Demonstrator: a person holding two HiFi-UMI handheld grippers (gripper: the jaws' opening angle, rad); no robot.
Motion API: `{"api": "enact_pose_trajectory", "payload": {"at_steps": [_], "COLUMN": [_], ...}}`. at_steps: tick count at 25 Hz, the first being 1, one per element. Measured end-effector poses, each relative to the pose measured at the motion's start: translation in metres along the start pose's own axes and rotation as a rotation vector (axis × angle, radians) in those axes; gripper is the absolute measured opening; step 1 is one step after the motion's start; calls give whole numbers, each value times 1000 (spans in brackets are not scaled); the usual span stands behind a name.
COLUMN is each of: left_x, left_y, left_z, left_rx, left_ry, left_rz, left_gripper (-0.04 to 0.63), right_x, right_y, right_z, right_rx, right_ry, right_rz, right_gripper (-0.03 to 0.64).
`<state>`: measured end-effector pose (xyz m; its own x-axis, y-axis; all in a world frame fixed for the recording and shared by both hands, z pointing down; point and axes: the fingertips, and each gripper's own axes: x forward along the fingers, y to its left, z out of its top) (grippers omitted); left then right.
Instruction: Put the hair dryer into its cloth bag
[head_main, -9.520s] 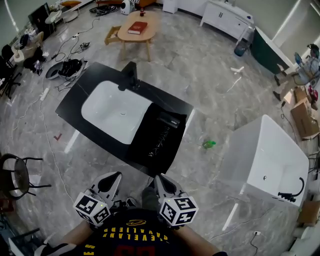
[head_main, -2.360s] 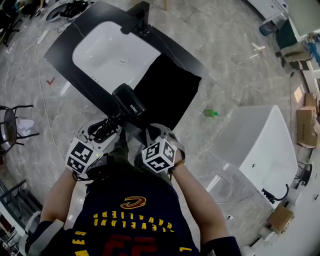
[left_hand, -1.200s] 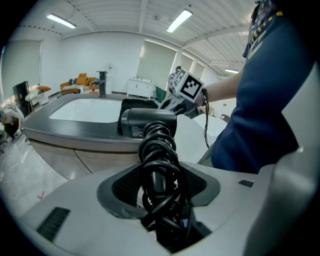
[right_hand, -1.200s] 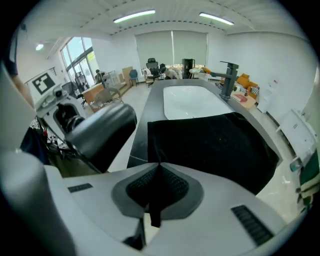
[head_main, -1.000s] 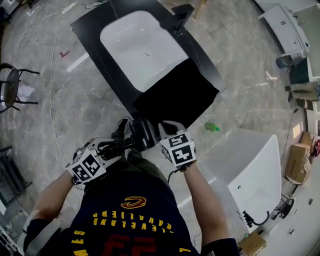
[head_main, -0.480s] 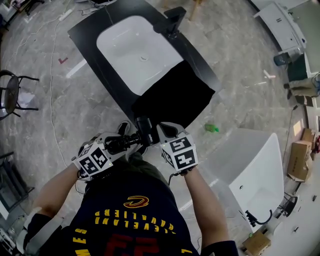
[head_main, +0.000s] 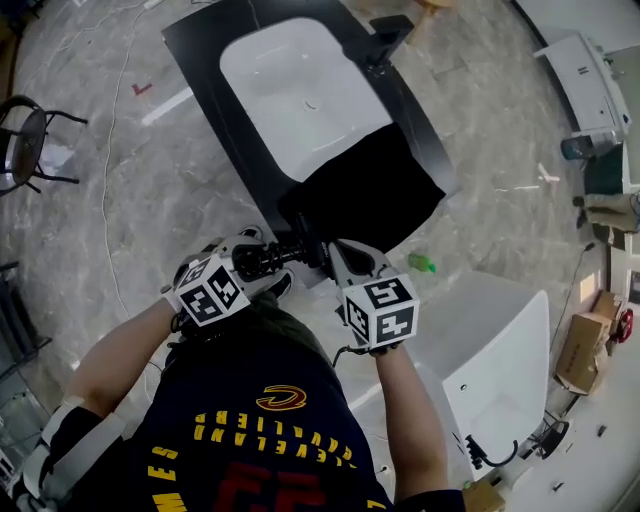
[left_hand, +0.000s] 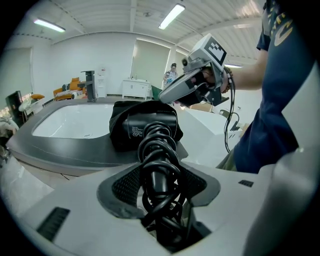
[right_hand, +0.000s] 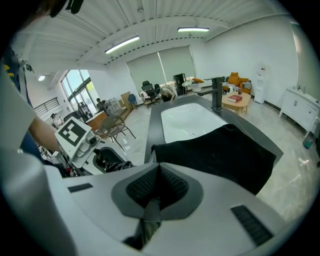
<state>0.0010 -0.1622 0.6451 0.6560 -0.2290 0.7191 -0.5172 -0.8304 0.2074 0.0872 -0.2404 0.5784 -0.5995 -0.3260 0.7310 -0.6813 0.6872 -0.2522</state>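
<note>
My left gripper (left_hand: 159, 175) clamps the cord-wrapped handle of the hair dryer (left_hand: 150, 127) at centre frame, its head in the bag (head_main: 370, 190) mouth. My right gripper (right_hand: 159, 172) pinches the bag's near edge.

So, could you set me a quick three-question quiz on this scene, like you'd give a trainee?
1. True or false: the hair dryer lies in the sink.
2. What is the left gripper clamped on? A) the faucet B) the hair dryer C) nothing
3. Which gripper pinches the edge of the cloth bag?

Key
1. False: it is held up in front of the counter, at the bag's near edge.
2. B, by its cord-wrapped handle.
3. The right gripper, whose jaws are together at the bag's near edge.
</note>
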Motion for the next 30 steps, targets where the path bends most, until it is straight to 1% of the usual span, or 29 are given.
{"api": "enact_pose_trajectory", "payload": {"at_steps": [9,14,18,21,24,27,30], "left_x": [24,38,47,53,60,68,76], "left_y": [15,20,21,21,20,20,23], "left_z": [26,34,41,51,62,71,77], "left_rx": [-32,-59,-57,-38,5,35,48], "left_ry": [-16,-4,-5,-17,-30,-34,-36], "left_rz": [61,65,94,118,139,146,149], "left_gripper": [224,224,225,224,225,225,225], "right_x": [0,3,4,3,2,2,1], "right_y": [2,4,7,10,12,13,12], "right_z": [0,1,3,4,3,3,5], "right_rx": [19,26,41,56,68,78,86], "right_ry": [-2,-6,-18,-31,-36,-40,-49], "right_rz": [16,20,29,41,49,53,57], "right_gripper": [9,9,9,9,9,9,8]}}
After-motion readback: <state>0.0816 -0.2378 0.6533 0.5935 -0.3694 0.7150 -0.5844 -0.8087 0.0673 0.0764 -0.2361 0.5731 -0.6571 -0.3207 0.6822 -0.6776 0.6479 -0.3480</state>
